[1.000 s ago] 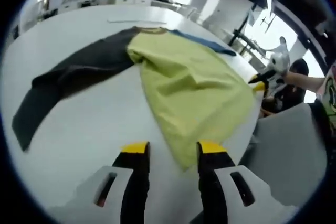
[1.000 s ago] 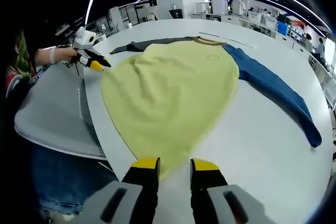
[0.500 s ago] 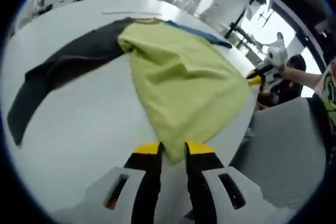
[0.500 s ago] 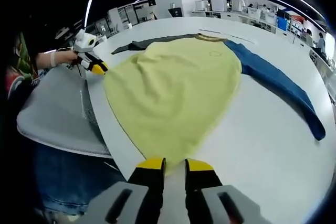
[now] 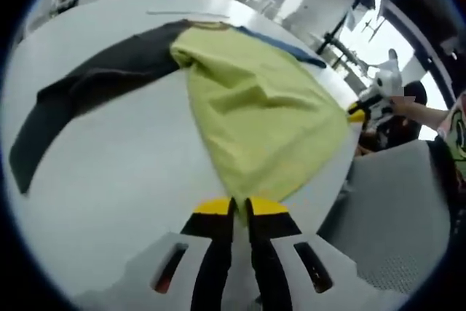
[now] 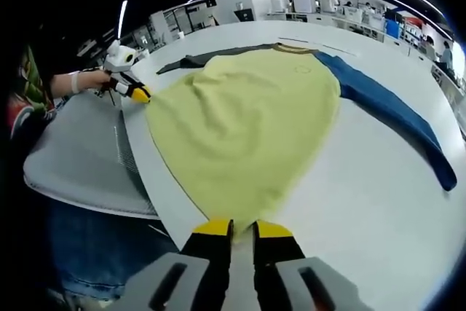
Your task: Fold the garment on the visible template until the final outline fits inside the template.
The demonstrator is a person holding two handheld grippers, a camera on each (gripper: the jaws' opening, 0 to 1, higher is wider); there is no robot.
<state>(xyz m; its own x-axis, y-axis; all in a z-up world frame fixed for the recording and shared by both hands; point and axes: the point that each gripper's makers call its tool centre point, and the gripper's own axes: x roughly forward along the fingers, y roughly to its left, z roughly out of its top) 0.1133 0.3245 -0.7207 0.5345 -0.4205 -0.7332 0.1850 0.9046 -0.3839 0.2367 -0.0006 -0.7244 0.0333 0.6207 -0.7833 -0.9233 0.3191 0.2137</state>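
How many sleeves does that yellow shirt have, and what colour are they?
2. A dark grey sleeve stretches out on the table one side of the yellow body; a blue sleeve stretches out on the other.

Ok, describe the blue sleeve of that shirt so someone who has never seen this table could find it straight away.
Start at the big white table, where a long-sleeved shirt lies spread out with a yellow-green body. From the collar end of that body, the blue sleeve runs out flat across the bare tabletop. The shirt's other sleeve is dark grey, so the blue colour is what sets this one apart.
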